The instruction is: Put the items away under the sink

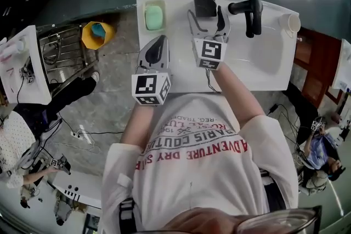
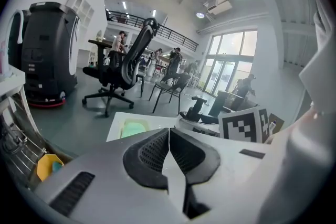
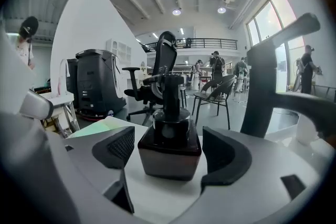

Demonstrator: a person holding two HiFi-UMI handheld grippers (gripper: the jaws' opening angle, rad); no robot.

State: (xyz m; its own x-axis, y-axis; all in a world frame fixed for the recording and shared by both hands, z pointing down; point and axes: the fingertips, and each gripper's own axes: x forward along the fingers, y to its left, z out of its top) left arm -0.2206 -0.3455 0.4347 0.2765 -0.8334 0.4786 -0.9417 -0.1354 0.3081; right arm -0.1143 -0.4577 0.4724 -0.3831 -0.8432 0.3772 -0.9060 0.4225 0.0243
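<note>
On my left, a metal rack (image 1: 60, 49) and a yellow bowl (image 1: 97, 34) sit on open grey floor (image 1: 118, 71) beside the white tabletop (image 1: 181, 76). A green soap dish (image 1: 154, 16) sits in its left corner. My left claw (image 2: 168, 147) is pressed together. My right claw (image 3: 169, 157) gapes around the dark dispenser (image 1: 204, 6), pads clear of it. Next come the black faucet (image 1: 248, 11) and 1 white cup (image 1: 289, 22) at the right edge.

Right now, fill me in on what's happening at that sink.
A person stands at the white sink with a hand-held gripper in each hand. The right hand-held gripper is open around a dark pump bottle on the sink top, its pads not pressing on it. The left hand-held gripper is shut and empty, near the sink's left edge. A green soap dish, a black faucet and a white cup also sit there.
</note>
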